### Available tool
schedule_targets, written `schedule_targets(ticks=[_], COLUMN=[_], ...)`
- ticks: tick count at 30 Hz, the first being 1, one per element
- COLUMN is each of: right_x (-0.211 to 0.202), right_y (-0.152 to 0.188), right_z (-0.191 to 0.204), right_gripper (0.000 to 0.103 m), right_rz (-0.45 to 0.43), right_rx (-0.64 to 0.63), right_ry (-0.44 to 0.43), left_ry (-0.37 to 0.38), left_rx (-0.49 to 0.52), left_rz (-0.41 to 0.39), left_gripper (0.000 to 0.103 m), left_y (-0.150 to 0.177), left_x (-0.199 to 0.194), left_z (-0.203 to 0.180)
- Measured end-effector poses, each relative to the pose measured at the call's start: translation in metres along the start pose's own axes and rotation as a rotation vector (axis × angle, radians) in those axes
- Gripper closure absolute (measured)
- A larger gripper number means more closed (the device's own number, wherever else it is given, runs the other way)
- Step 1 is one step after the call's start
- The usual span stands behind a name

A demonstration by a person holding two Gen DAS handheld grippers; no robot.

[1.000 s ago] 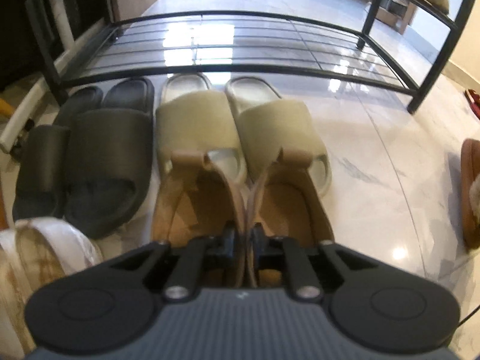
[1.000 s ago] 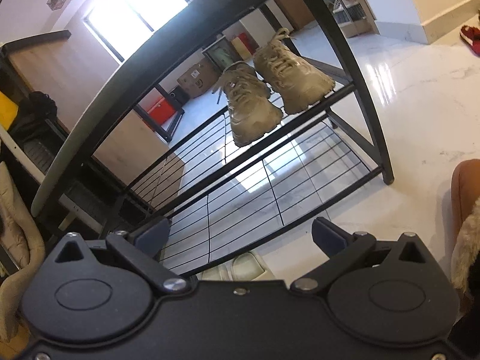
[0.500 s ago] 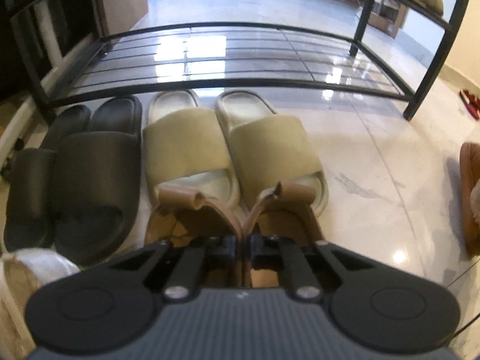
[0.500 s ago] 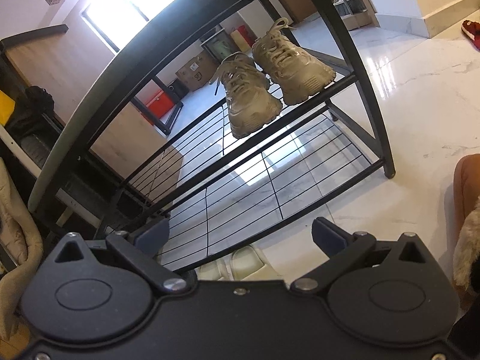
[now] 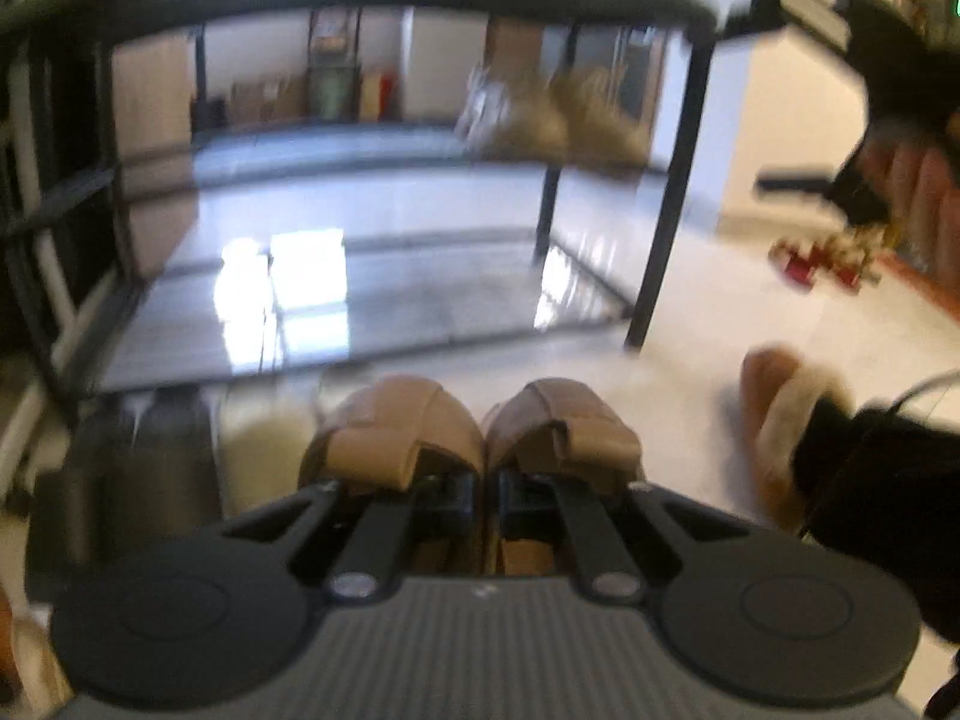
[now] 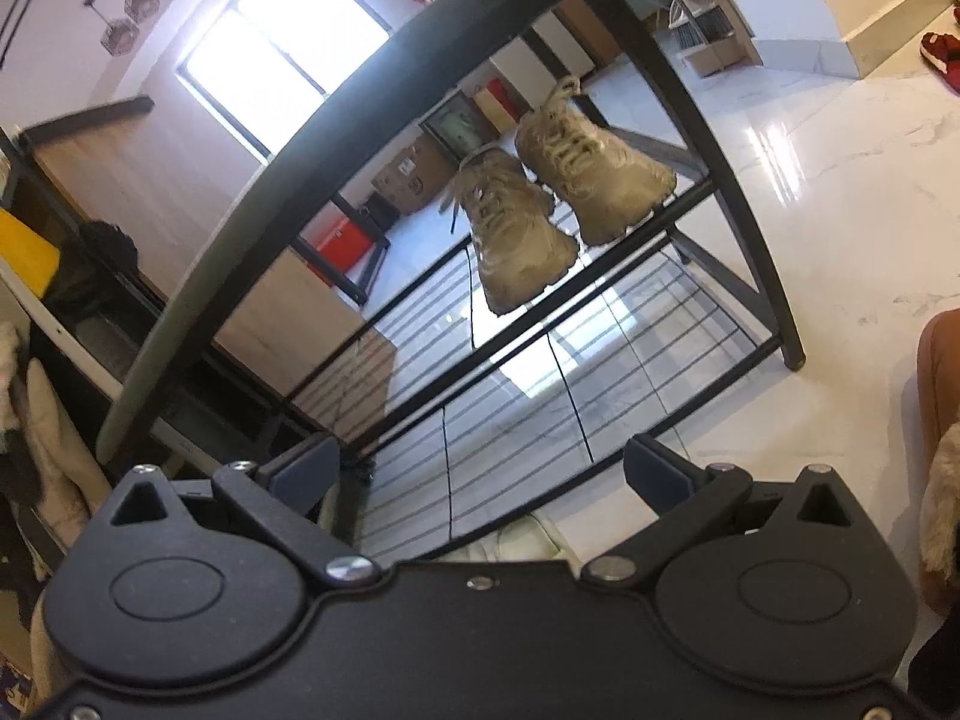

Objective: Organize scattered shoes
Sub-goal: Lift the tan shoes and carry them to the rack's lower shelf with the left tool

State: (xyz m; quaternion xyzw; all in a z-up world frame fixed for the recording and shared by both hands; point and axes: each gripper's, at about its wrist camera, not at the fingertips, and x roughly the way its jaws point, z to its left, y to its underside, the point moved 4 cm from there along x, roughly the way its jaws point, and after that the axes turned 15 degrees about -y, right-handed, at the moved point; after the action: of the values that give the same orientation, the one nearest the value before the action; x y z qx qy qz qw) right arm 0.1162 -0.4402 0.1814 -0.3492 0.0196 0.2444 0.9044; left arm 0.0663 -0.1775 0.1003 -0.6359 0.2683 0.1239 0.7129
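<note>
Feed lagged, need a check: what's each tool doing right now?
Left tool: shut on the tan sandals.
Right tool: open, nothing between its jaws.

pair of tan woven-strap sandals side by side, pinched together, raised off floor, toes toward shoe rack

Much blurred, hidden or cut off

The left wrist view is smeared by motion: the sneakers at upper centre and the red shoes at right are shapeless, and the dark slippers at lower left are streaks. The left gripper body hides the heels of the tan sandals. In the right wrist view, a furry brown shoe is cut by the right edge, and pale slippers at bottom centre are mostly hidden.
</note>
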Motion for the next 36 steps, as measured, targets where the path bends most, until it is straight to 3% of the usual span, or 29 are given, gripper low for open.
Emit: schedule_targets(ticks=[3,7,9,14,18,23,31,36], right_x=[-0.012,-0.027,-0.031,-0.032,-0.036,-0.039,-0.021,-0.014], right_y=[-0.01,-0.022,-0.028,-0.036,-0.041,-0.045,-0.035,-0.026], right_z=[-0.005,-0.013,-0.018,-0.027,-0.019,-0.014,-0.021,-0.025], right_gripper=[0.0,0.0,0.0,0.0,0.0,0.0,0.0,0.0], right_rz=[-0.057,-0.131,-0.164,-0.164,-0.162,-0.186,-0.077,-0.022], right_rx=[0.036,0.087,0.117,0.157,0.085,0.026,0.047,0.078], right_ry=[-0.009,-0.022,-0.025,-0.044,-0.114,-0.139,-0.142,-0.146], left_ry=[-0.006,-0.036,-0.059,-0.111,-0.163,-0.195,-0.29,-0.294], left_rx=[-0.058,-0.119,-0.113,-0.085,-0.048,-0.04,-0.001,-0.012], left_rz=[-0.046,-0.034,-0.066,-0.128,-0.211,-0.322,-0.492,-0.493], left_gripper=[0.097,0.097,0.097,0.097,0.097,0.096,0.094,0.094], left_y=[-0.044,-0.092,-0.127,-0.179,-0.202,-0.22,-0.238,-0.247], left_x=[0.004,0.024,0.042,0.078,0.105,0.137,0.193,0.223], left_z=[0.002,0.004,0.002,-0.004,-0.005,-0.007,-0.021,-0.023])
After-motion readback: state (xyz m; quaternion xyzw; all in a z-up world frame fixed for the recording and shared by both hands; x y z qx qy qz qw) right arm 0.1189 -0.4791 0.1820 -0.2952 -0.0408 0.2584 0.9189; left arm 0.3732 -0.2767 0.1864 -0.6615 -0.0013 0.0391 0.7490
